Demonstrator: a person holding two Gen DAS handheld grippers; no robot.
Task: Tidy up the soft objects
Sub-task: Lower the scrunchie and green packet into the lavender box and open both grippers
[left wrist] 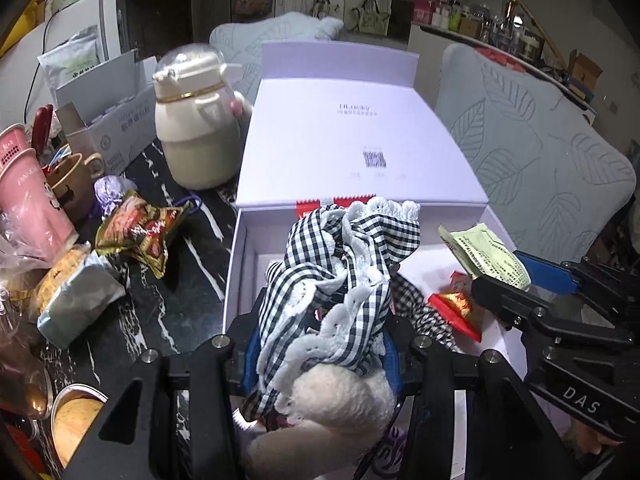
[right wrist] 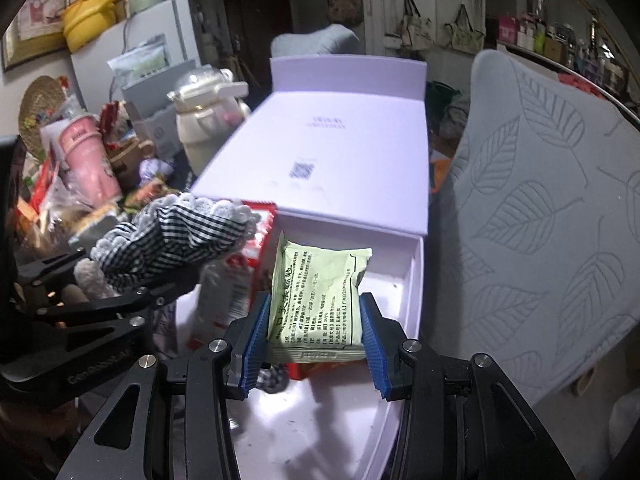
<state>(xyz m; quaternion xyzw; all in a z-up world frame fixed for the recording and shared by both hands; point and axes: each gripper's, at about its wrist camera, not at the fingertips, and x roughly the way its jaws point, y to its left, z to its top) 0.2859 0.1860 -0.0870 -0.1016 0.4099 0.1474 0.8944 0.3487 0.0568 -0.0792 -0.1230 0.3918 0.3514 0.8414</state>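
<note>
**Both hands loaded over the open box**

The task looked partly done: red snack packets (left wrist: pixel 456 308) already lay inside the white box (right wrist: pixel 412 280), while more packets (left wrist: pixel 140 236) waited on the cluttered desk (left wrist: pixel 192 256). The left gripper (left wrist: pixel 320 344) had its fingers clamped on a gingham cloth with lace trim (left wrist: pixel 340 272), bunched between them above the box's near end. The right gripper (right wrist: pixel 316 336) pinched a pale green packet (right wrist: pixel 316 296) upright between its blue fingers (right wrist: pixel 256 340), over the box interior. Both still needed setting down.
</note>
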